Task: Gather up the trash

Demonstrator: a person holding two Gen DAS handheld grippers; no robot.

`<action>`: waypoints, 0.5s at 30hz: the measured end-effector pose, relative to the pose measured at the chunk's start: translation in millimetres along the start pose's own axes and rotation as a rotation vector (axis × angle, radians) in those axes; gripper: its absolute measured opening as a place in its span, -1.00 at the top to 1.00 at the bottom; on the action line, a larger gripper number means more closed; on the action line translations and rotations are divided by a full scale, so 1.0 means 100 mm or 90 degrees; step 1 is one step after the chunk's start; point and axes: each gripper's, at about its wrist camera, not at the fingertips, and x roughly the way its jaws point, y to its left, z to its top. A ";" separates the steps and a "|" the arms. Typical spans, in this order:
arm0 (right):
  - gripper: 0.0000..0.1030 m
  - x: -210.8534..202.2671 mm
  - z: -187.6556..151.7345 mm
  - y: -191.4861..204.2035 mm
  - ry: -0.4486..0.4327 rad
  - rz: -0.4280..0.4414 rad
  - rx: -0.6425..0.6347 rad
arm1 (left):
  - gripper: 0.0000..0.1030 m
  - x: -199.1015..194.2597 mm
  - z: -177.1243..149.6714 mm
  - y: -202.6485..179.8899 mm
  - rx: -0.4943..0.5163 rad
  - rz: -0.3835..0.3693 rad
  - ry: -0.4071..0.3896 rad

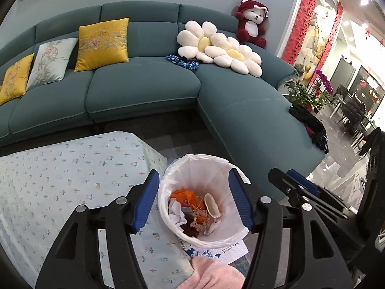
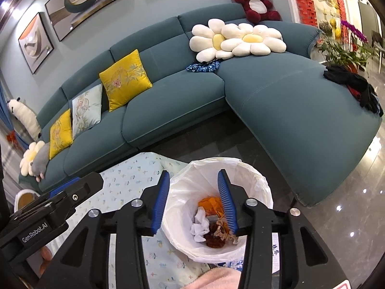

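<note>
A white-lined trash bin stands on the floor beside the table; it also shows in the right wrist view. Inside lie orange peel, crumpled white tissue, a pale shell-like piece and dark brown scraps. My left gripper is open and empty, hovering above the bin. My right gripper is open and empty, also above the bin. Each gripper shows at the edge of the other's view: the right one and the left one.
A table with a floral cloth is left of the bin. A teal L-shaped sofa with cushions stands behind. A pink cloth lies below the grippers. Printed paper lies under the bin. Glossy floor extends right.
</note>
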 end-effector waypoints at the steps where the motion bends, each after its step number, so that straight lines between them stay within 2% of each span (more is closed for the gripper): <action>1: 0.13 -0.02 -0.01 0.02 0.001 -0.003 -0.005 | -0.13 -0.03 -0.02 0.02 -0.001 0.003 -0.002; 8: 0.12 -0.18 -0.11 0.18 -0.001 -0.022 -0.053 | -0.29 -0.24 -0.11 0.16 -0.012 0.028 -0.015; 15: -0.19 -0.34 -0.22 0.32 -0.005 -0.039 -0.074 | -0.42 -0.44 -0.23 0.30 -0.013 0.061 -0.027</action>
